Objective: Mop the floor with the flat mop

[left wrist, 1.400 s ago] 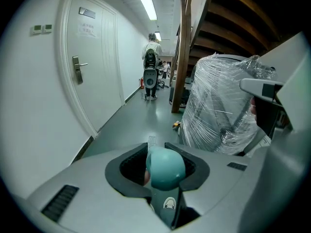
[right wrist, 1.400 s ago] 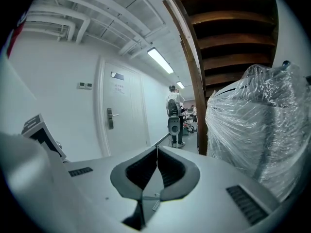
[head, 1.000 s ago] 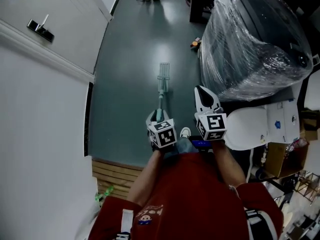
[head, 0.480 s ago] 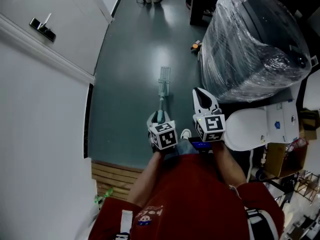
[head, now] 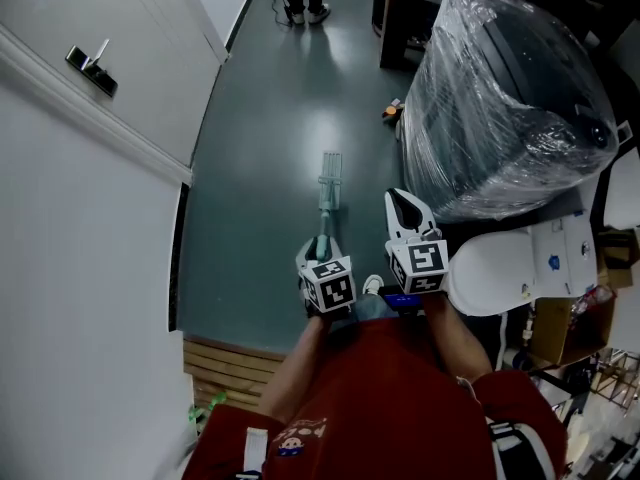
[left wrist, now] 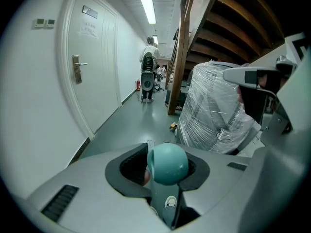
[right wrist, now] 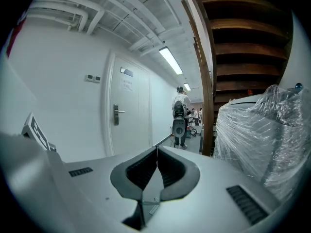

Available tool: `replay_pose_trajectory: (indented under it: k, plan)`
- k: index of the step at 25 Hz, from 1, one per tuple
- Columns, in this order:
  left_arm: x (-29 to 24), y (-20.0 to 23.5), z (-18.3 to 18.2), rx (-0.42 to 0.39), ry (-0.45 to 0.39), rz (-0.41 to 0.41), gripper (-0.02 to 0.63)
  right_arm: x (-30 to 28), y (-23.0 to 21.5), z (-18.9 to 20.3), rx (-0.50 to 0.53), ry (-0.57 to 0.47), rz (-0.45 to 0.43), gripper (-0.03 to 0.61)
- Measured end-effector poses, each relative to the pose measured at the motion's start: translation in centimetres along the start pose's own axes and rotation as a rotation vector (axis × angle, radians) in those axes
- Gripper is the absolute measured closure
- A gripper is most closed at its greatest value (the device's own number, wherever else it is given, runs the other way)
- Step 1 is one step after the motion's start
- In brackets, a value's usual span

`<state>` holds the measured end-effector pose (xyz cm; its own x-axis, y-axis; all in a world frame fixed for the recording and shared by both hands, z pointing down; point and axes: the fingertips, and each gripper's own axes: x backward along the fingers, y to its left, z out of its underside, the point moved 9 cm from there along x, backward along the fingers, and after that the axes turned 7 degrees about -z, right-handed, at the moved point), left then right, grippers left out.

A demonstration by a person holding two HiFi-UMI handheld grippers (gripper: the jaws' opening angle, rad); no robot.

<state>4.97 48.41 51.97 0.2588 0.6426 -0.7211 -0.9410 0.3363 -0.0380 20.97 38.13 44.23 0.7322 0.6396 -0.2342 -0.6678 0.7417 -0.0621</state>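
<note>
My left tool (head: 318,251) is clamped on the flat mop (head: 327,193) handle top; its shaft runs straight ahead, head on the floor (head: 260,168) beyond. My right tool (head: 404,208), jaws together and empty, sits just beside.

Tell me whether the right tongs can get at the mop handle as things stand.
Probably yes. The right tongs are shut and empty, close beside the left tongs, which grip the mop handle; nothing shows between them. They would need opening first.
</note>
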Motion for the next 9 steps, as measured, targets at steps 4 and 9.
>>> replay_pose_trajectory:
  k: [4,9]
  plan:
    - [0.09,0.5,-0.04,0.008,0.001,-0.001,0.491,-0.24,0.45,-0.31,0.005,0.003,0.001,0.56]
    - [0.49,0.89,-0.18,0.002,0.002,-0.001,0.492,-0.4,1.04,-0.7,0.005,0.01,-0.001,0.56]
